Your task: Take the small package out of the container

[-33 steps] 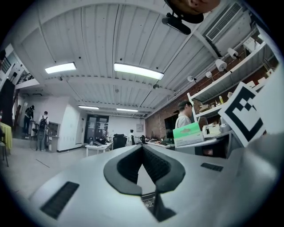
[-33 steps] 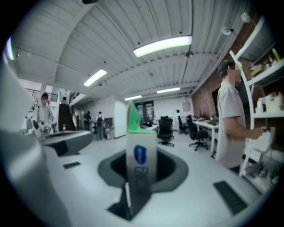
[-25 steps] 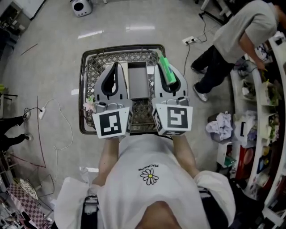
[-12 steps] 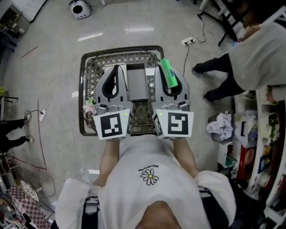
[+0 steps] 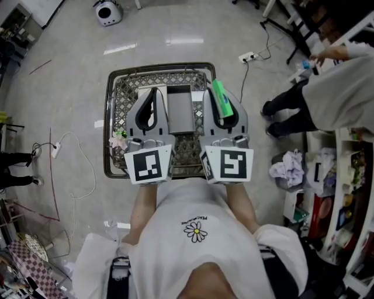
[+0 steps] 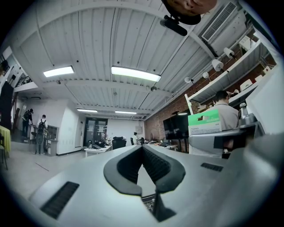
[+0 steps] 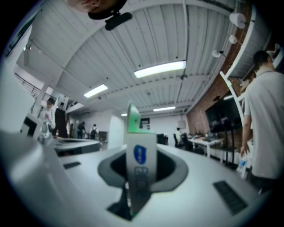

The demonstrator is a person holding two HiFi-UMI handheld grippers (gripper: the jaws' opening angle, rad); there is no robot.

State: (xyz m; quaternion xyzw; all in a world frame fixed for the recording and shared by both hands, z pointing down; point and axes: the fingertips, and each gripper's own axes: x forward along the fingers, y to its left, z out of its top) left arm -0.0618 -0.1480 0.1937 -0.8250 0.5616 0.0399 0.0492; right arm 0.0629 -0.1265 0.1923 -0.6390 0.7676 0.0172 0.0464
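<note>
My right gripper is shut on a small green and white package, held above the wire basket on the floor. In the right gripper view the package stands upright between the jaws of the right gripper, a blue logo on its face. My left gripper hovers over the basket's left half, shut with nothing in it. In the left gripper view its tips meet, and the green package shows off to the right. A grey box lies in the basket between the two grippers.
A person stands at the right by shelves of goods. A power strip and its cord lie beyond the basket. A white device sits at the top left. Cables run over the floor at the left.
Both grippers have held their place over the basket, the right one keeping its hold on the package. The person at the right has moved away toward the shelves.
</note>
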